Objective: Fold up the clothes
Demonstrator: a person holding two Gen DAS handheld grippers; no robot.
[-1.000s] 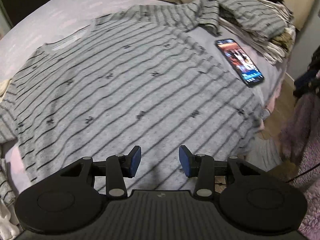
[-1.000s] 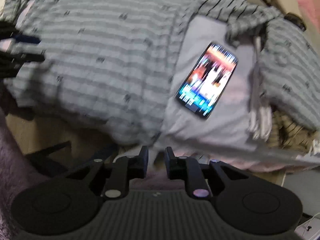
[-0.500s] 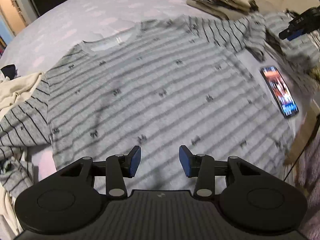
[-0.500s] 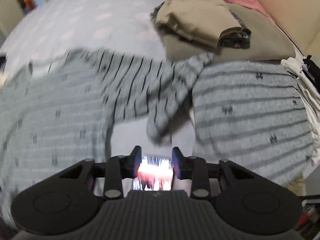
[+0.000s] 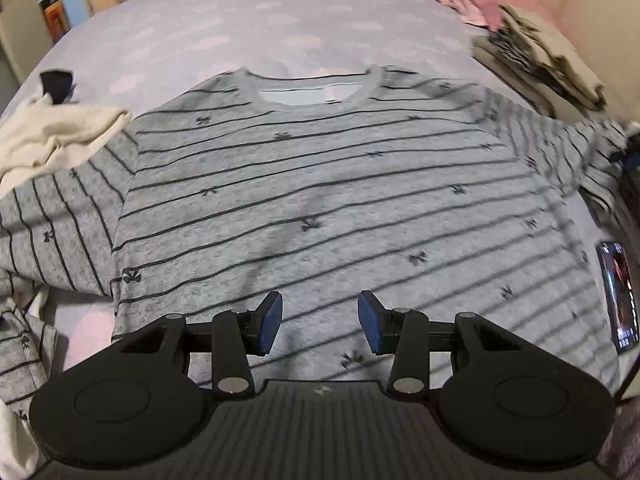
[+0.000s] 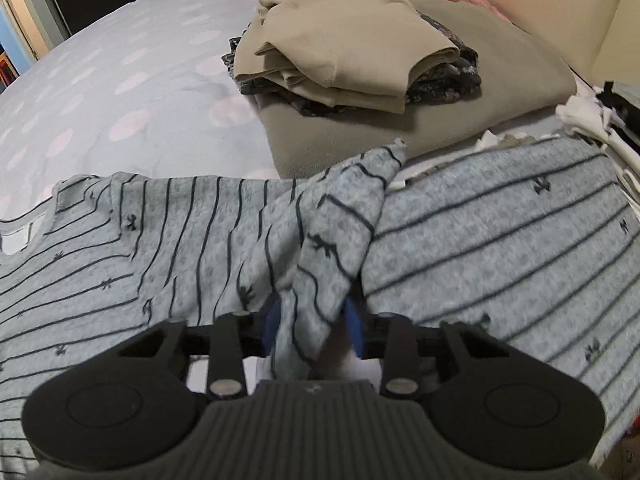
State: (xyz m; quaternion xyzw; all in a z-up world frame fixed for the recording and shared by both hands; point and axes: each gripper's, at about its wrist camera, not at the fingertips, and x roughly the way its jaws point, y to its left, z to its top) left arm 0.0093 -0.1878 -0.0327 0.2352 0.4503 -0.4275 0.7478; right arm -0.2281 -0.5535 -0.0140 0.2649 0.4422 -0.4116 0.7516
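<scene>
Grey striped knit shirt (image 5: 320, 200) lies spread flat on the bed (image 5: 240, 20), soft, light and limp. Right gripper (image 6: 312, 324) pinches its sleeve (image 6: 332, 240); left gripper (image 5: 320, 320) hovers unclenched above the hem.

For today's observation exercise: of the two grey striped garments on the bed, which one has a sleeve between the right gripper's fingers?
The spread-out striped shirt: its sleeve sits in the right gripper. The other striped garment lies folded, untouched.

Dim indoor light, fisheye-warped edges, slight blur.
</scene>
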